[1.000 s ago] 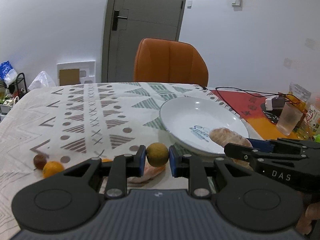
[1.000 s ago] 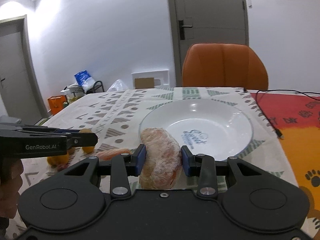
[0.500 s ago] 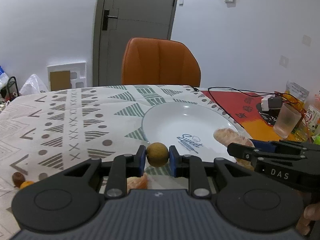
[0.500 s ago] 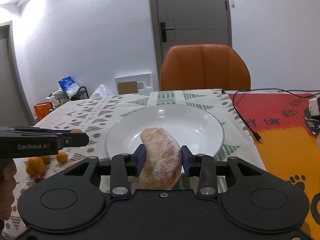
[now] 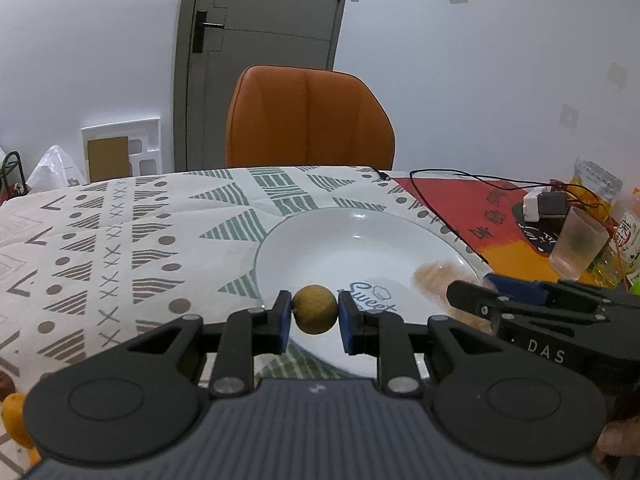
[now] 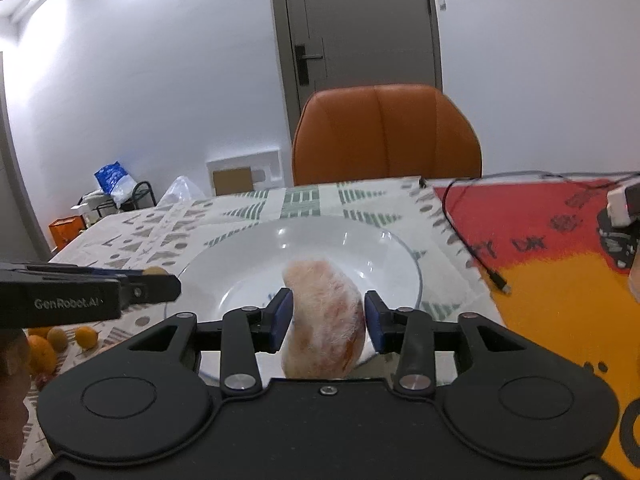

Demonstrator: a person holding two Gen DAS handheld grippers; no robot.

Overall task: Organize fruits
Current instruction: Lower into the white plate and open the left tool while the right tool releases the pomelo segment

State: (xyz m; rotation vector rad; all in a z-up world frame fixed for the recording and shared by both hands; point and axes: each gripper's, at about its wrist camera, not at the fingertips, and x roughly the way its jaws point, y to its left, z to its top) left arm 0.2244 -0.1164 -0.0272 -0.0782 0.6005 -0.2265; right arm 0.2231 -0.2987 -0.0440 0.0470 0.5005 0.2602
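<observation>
My left gripper (image 5: 314,316) is shut on a small round yellow-brown fruit (image 5: 315,309) and holds it over the near rim of the white plate (image 5: 360,248). My right gripper (image 6: 326,316) is shut on a pale orange peeled citrus piece (image 6: 326,316) above the plate (image 6: 248,256). The right gripper also shows at the right of the left wrist view (image 5: 540,312), with the citrus piece (image 5: 436,276) blurred beside it. The left gripper shows at the left of the right wrist view (image 6: 160,280).
Several small orange fruits (image 6: 56,342) lie on the patterned tablecloth (image 5: 120,232) left of the plate. An orange chair (image 5: 308,120) stands behind the table. A black cable (image 6: 464,232), a plastic cup (image 5: 576,244) and packets lie on the red-orange mat (image 6: 560,280) at right.
Both grippers have moved forward and to the right over the plate, carrying their fruits. The loose fruits on the cloth have slid toward the left edge of view.
</observation>
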